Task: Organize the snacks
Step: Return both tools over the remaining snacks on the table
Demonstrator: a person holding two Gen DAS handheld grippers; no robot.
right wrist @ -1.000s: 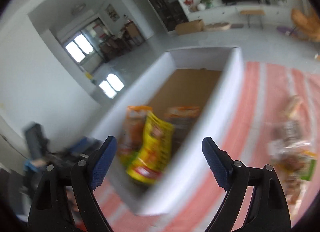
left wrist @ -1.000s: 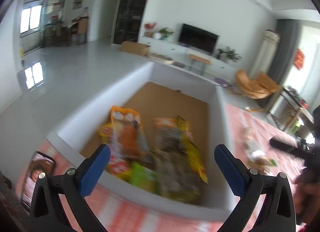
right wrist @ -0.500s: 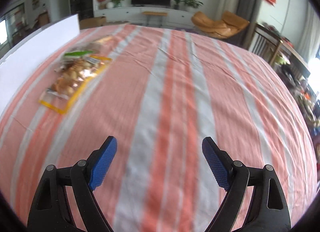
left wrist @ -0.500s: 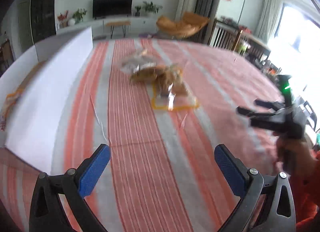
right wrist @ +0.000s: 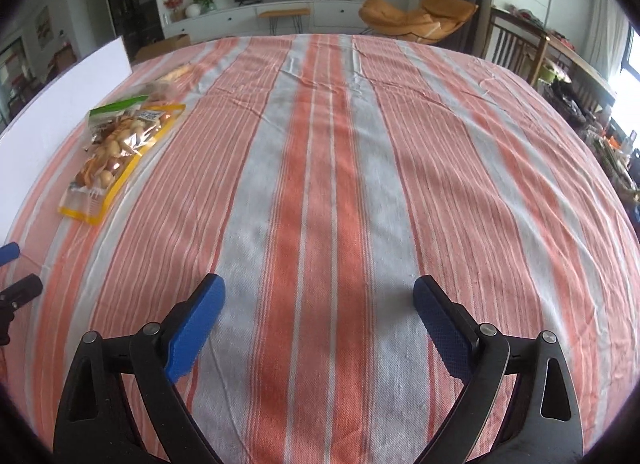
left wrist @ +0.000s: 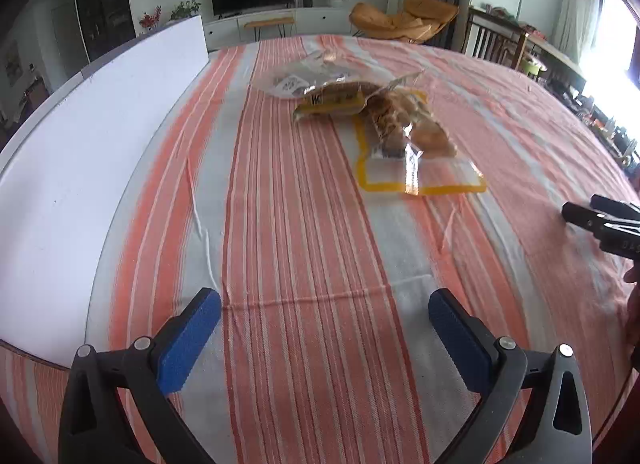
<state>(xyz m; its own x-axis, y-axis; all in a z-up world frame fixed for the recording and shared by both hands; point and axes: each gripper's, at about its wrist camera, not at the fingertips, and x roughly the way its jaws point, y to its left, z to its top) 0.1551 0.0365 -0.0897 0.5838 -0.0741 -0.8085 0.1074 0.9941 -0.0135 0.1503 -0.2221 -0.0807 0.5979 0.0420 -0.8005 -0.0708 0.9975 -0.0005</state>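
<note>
Beside the white box (left wrist: pixel 100 136), your snack packets (left wrist: pixel 384 116) lie on the striped desk (left wrist: pixel 304 248) — both hand-held grippers, left (left wrist: pixel 324 318) and right (right wrist: pixel 319 302), spread wide and empty, the right's jaws just opening further

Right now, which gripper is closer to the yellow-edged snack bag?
Left. The left gripper faces the yellow-edged snack bag straight ahead; the right gripper sits farther off, the bag up to its left.
</note>
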